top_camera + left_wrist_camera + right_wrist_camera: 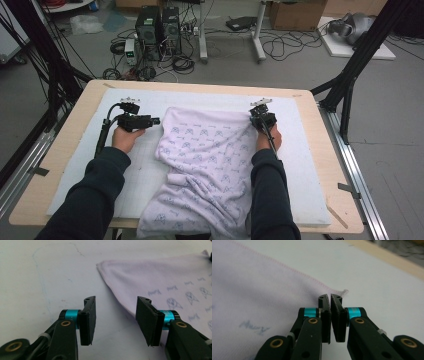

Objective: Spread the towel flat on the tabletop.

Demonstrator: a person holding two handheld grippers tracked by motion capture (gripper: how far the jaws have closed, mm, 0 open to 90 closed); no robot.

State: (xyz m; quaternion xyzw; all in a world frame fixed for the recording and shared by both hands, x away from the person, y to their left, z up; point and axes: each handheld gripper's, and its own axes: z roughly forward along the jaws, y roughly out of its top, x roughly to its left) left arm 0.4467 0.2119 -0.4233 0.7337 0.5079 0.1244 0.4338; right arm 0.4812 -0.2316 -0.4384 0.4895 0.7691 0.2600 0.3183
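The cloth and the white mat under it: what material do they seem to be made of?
The cloth looks like soft, matte woven or fleecy fabric, pale lilac with a small printed pattern. It drapes in folds, and the right gripper view shows a stitched pink hem. The mat looks like a smooth, matte white sheet, perhaps foam or board; it lies flat with faint pen marks. The exact material is unclear.

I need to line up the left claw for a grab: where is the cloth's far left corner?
In the high view the cloth has its far left corner just right of the open left claw, flat on the white mat.
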